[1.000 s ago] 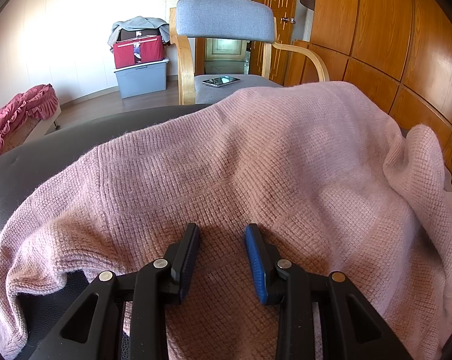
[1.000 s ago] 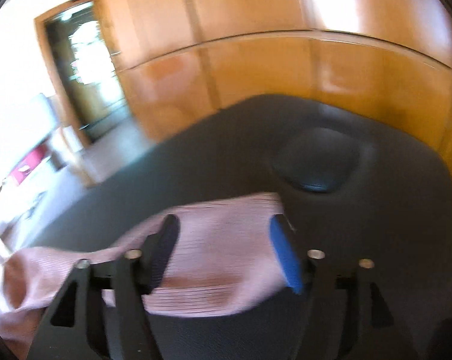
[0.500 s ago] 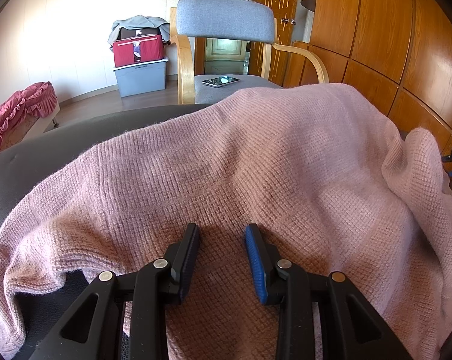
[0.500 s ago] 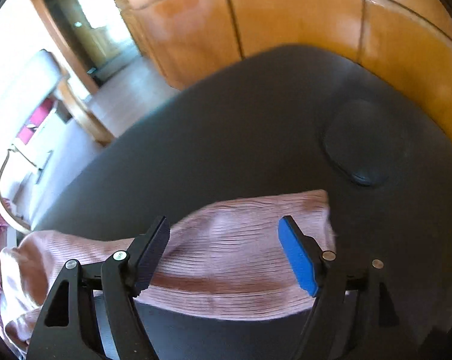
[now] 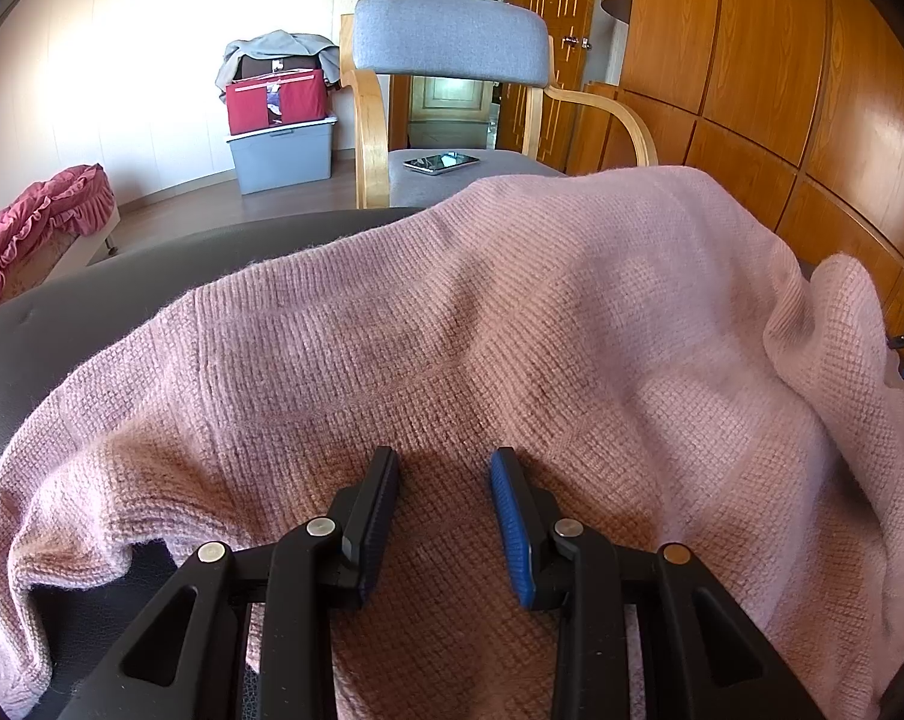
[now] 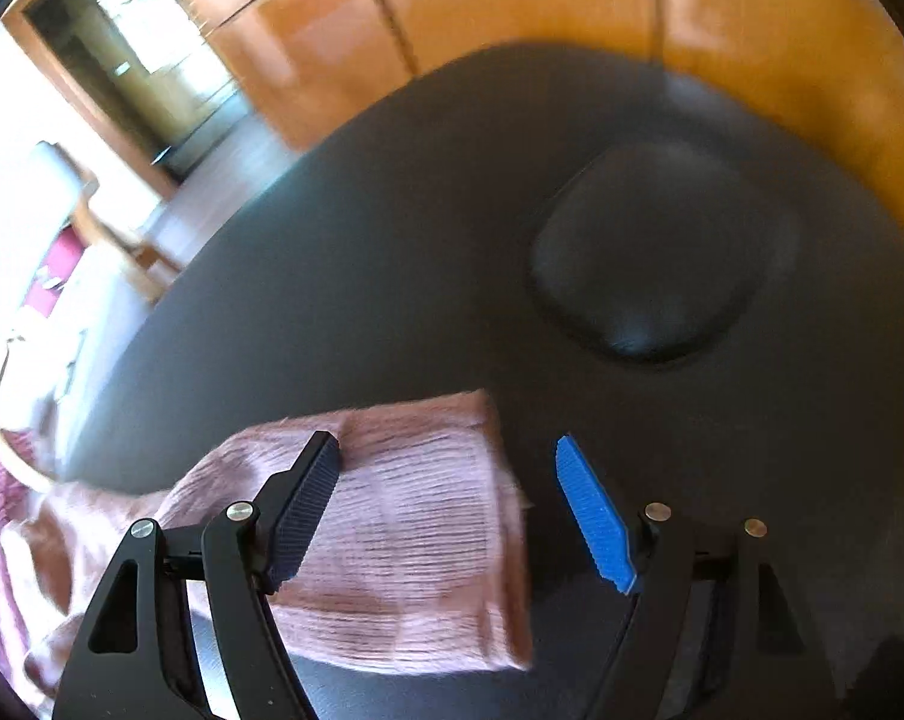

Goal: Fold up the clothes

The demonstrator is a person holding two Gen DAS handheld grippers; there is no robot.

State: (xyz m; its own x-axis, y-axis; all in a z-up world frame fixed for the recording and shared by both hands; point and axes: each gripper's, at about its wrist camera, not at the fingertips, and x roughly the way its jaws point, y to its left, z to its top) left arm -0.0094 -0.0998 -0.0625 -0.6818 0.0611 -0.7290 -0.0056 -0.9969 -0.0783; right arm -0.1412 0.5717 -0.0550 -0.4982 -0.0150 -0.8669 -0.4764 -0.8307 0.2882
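Here, in the left wrist view, your left gripper [image 5: 446, 513] is sitting low in the centre of the frame over the pink sweater [image 5: 511, 372], its jaws partly apart with knit showing in the gap; whether the pads are pressing on the fabric you cannot tell. The sweater is filling most of the frame, draping over the dark padded surface [image 5: 92, 312] and running off the lower and right edges. Behind it, at upper centre, a grey chair [image 5: 446, 36] is standing with a phone [image 5: 441, 162] lying on its seat.

In the right wrist view, everything is blurring. Your right gripper [image 6: 446, 504] is hanging with its jaws wide apart, gripping nothing. The sweater's cuff end [image 6: 416, 540] is lying in the lower centre between them, nearer the dark pad than the blue one, with the rest trailing off to the lower left.
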